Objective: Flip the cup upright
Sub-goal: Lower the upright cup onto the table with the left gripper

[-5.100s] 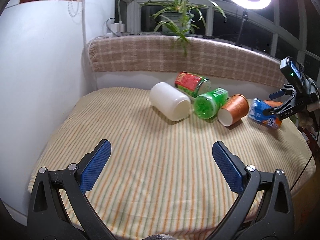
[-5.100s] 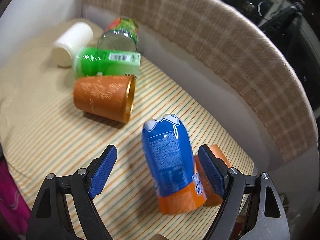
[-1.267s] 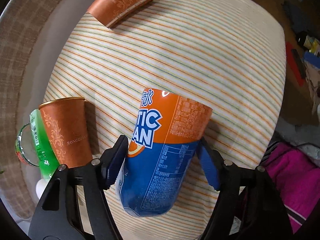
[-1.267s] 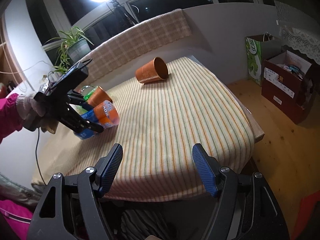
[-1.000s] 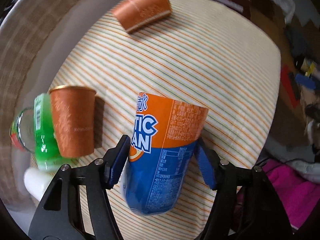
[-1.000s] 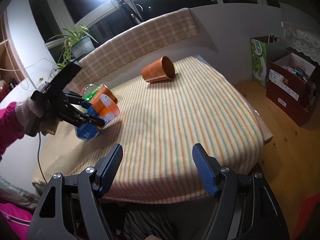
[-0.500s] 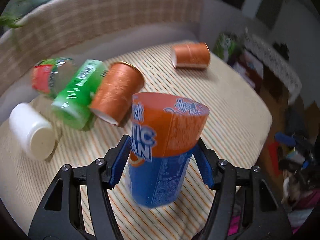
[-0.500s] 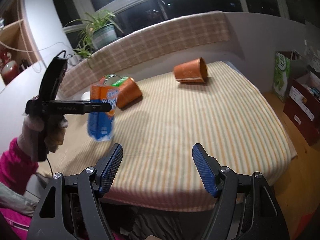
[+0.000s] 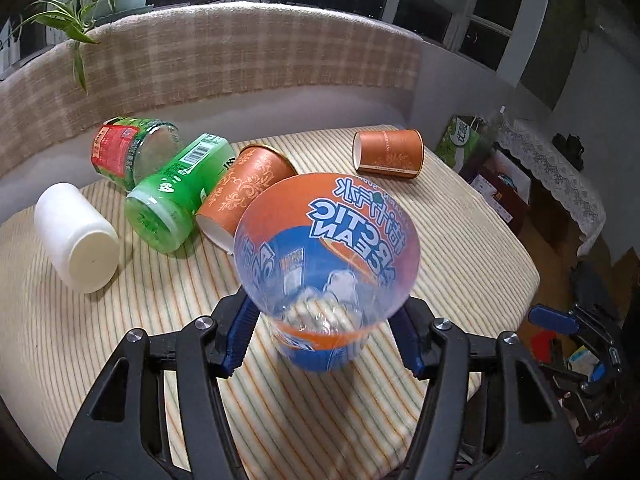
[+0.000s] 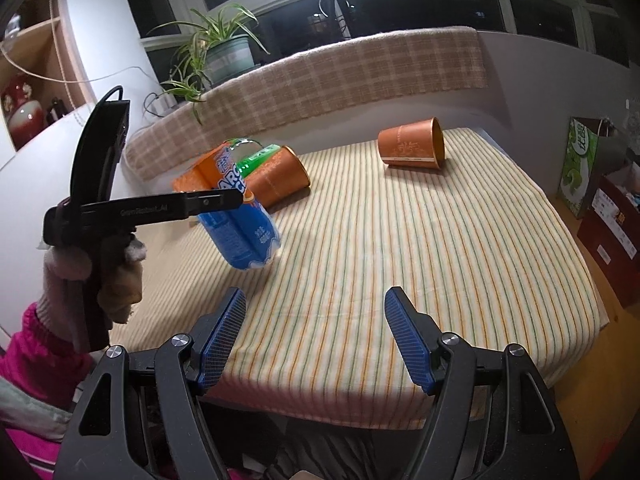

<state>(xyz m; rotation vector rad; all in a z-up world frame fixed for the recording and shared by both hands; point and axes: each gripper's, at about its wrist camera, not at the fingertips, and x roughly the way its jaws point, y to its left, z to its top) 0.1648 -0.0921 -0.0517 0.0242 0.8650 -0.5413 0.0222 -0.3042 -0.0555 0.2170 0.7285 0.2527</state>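
Note:
My left gripper [image 9: 324, 330] is shut on the blue and orange plastic cup [image 9: 326, 264]. It holds the cup a little above the striped tablecloth [image 9: 460, 248], open mouth up and tilted towards the camera. The right wrist view shows the same cup [image 10: 240, 220] in the left gripper [image 10: 218, 200], leaning, its base just over the cloth. My right gripper [image 10: 316, 336] is open and empty at the table's near edge.
Several containers lie on their sides: a white bottle [image 9: 76, 238], a green cup [image 9: 178, 196], a red-labelled jar [image 9: 128, 152], and two orange paper cups [image 9: 244, 196] [image 9: 388, 154]. A padded plaid backrest [image 9: 224, 52] borders the table. Boxes [image 10: 612, 220] stand on the floor at the right.
The left gripper has turned the blue and orange cup from lying on its side to mouth up and lowered it towards the cloth. The right gripper has stayed open, back from the table.

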